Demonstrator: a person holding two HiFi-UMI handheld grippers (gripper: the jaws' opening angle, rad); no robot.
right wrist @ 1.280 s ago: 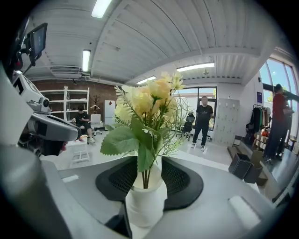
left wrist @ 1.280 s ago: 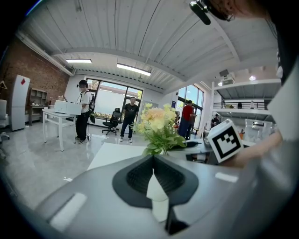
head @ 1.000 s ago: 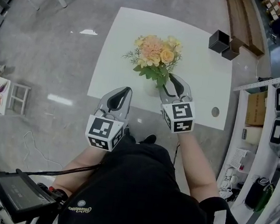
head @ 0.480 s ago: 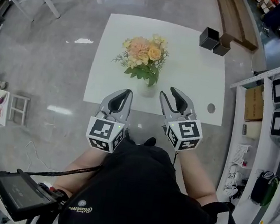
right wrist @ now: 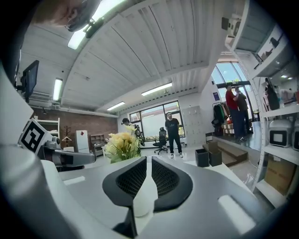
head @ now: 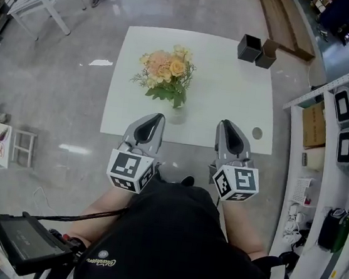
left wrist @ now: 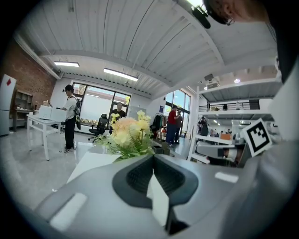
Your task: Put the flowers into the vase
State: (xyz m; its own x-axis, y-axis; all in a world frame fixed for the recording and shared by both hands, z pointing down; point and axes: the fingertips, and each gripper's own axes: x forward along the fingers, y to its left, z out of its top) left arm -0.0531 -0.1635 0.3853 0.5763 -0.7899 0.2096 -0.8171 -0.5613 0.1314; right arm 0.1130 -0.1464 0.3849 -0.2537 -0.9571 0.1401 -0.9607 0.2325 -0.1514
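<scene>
A bunch of peach and yellow flowers [head: 162, 71] with green leaves stands in a small pale vase [head: 177, 114] near the front edge of the white table [head: 231, 92]. My left gripper [head: 154, 118] hovers at that edge, just left of the vase, shut and empty. My right gripper [head: 228, 125] is to the right of the vase, clear of it. Its jaws have just been closing and now stand together with nothing between them. The flowers [left wrist: 127, 135] show beyond the jaws in the left gripper view. In the right gripper view the flowers [right wrist: 122, 144] sit ahead to the left.
Two dark open boxes [head: 249, 47] [head: 266, 53] stand at the table's far right corner. A round hole [head: 257, 133] is in the tabletop near its front right. Shelving with appliances [head: 346, 125] runs along the right. People stand in the background [right wrist: 173, 133].
My right gripper has drawn back from beside the vase, moving right and toward me, and its jaws have closed. The left gripper has shifted only a little. The flowers stay in the vase.
</scene>
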